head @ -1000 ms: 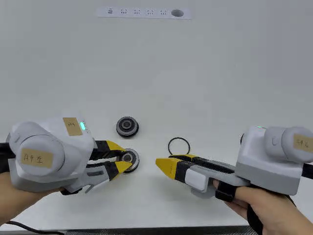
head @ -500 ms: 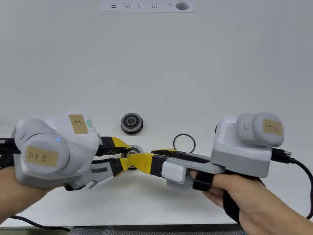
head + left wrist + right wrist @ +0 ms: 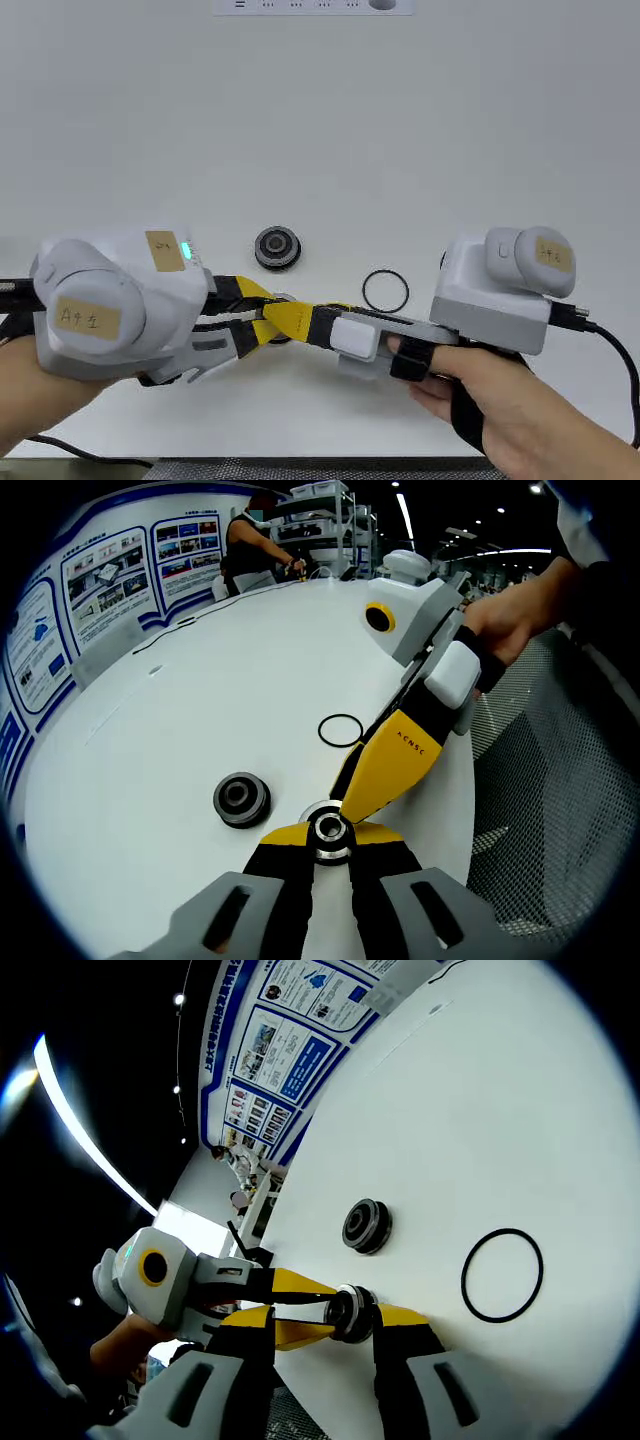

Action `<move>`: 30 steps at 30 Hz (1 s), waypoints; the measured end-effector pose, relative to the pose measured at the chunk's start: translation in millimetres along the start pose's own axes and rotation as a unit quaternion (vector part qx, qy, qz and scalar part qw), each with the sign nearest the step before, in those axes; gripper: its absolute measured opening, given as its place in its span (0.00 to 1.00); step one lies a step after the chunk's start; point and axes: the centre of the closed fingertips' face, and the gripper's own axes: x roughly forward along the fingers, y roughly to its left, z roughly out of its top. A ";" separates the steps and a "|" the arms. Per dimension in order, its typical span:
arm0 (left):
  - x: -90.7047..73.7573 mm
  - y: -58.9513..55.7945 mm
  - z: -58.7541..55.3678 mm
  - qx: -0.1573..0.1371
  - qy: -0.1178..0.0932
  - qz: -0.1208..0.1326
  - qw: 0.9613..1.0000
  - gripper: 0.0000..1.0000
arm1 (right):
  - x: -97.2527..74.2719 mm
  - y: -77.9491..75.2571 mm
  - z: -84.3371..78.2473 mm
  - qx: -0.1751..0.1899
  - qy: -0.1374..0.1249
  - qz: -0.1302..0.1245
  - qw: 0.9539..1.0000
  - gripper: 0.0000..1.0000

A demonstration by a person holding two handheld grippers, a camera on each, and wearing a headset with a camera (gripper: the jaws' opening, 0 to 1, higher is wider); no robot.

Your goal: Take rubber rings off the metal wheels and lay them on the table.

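Currently the left gripper (image 3: pixel 330 836) has its 2 yellow-tipped jaws drawn narrow onto a metal wheel (image 3: pixel 330 830), with 1 tip against each side, so the wheel sits pinched right at the jaw tips. It is low over the white table (image 3: pixel 480 200); whether it rests on the surface I cannot tell. The right gripper (image 3: pixel 347 1318) comes in from the opposite side to the same wheel. In the right gripper view the wheel lies between its 2 jaws, near their tips, and the left gripper's jaws reach it from the left. Whether the right jaws press on the wheel or merely flank it, I cannot tell. In the head view they look like 1 narrow yellow wedge crossing the left gripper's tips. A 2nd wheel (image 3: pixel 277 247) lies flat on the table beyond both pairs of jaws, apart from them. A loose rubber ring (image 3: pixel 386 291) also lies flat on the table. In the right gripper view it sits beyond the right gripper's jaws and off to their right, touching neither gripper.
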 end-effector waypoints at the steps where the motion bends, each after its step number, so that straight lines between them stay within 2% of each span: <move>1: 0.1 0.0 0.1 0.001 0.000 0.000 1.000 0.13 | 1.0 0.0 -2.3 0.002 0.006 0.000 1.000 0.40; 9: 0.5 -0.1 0.3 0.001 0.000 -0.001 1.000 0.13 | -0.5 0.9 -2.9 0.014 0.006 0.004 1.000 0.40; 15: 0.6 -0.4 0.3 0.001 0.000 -0.001 1.000 0.13 | -3.9 -1.4 -3.0 0.032 -0.001 0.006 0.999 0.34; 23: 0.7 -0.8 0.1 0.000 0.000 -0.001 1.000 0.13 | -5.9 -5.7 -4.0 0.036 -0.003 0.002 0.999 0.28; 27: 0.8 -0.9 -0.1 -0.001 -0.001 -0.001 1.000 0.13 | -9.3 -10.0 -3.2 0.033 -0.004 -0.001 0.999 0.19; 30: 0.8 -1.1 -0.1 0.000 0.001 -0.001 1.000 0.13 | -8.1 -10.5 -4.6 0.036 0.000 -0.004 0.999 0.17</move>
